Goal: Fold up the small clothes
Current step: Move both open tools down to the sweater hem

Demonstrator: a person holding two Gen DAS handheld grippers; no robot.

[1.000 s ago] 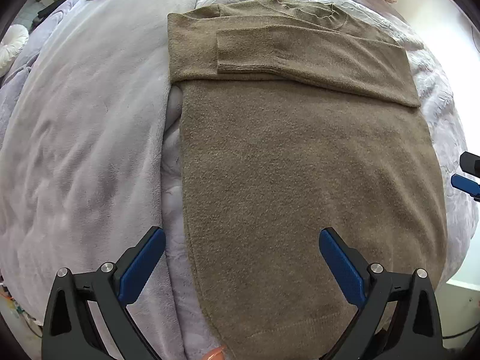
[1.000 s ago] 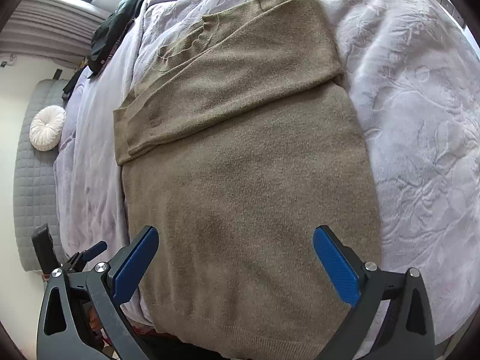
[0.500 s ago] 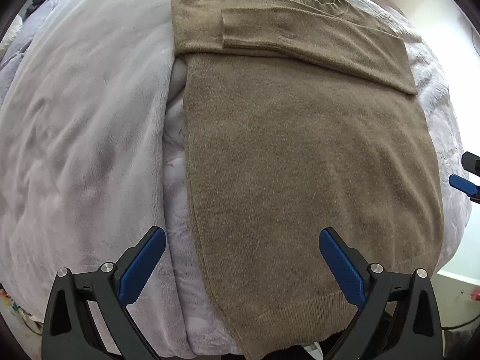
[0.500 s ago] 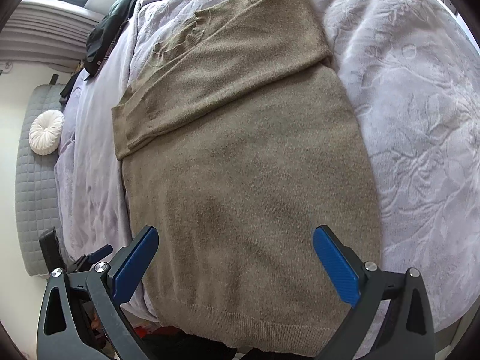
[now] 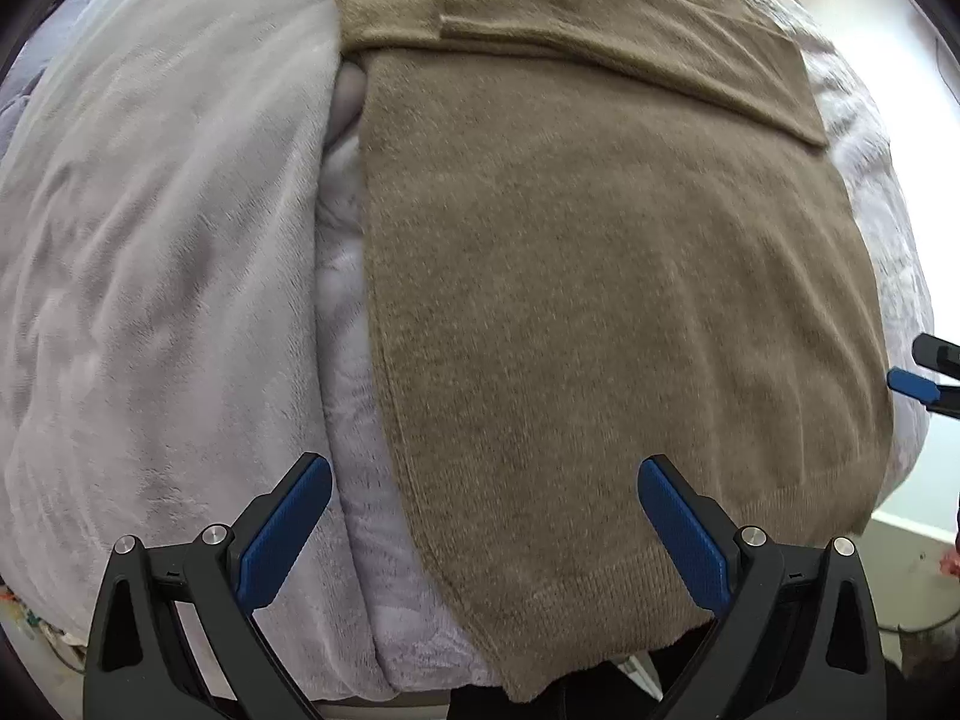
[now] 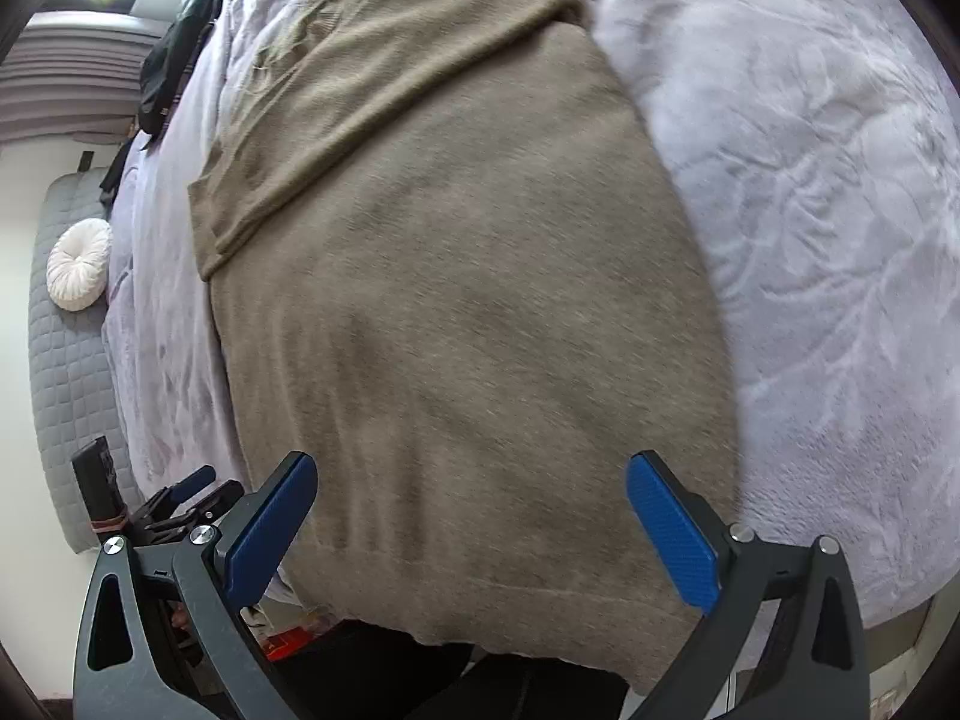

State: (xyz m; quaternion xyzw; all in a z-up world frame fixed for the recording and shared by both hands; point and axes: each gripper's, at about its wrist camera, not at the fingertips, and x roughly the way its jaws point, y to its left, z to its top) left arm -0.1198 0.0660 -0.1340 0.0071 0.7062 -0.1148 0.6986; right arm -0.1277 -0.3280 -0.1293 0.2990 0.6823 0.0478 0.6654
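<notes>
An olive-brown knit sweater (image 5: 600, 276) lies flat on a lilac plush blanket (image 5: 150, 252), its sleeves folded across the chest at the far end and its ribbed hem hanging over the bed's near edge. It also shows in the right wrist view (image 6: 468, 312). My left gripper (image 5: 483, 519) is open and empty above the hem's left corner. My right gripper (image 6: 471, 519) is open and empty above the hem's right part. The right gripper's blue fingertips (image 5: 912, 384) show at the left view's right edge. The left gripper (image 6: 192, 489) shows at the right view's lower left.
The blanket (image 6: 810, 210) covers the whole bed. A round white cushion (image 6: 78, 264) rests against a grey quilted headboard (image 6: 66, 396). Dark clothes (image 6: 174, 66) lie at the bed's far side. The floor shows below the bed edge.
Both grippers have drawn back toward the sweater's hem, which now sits between the fingers over the bed edge. Both stay open. The sweater has not moved.
</notes>
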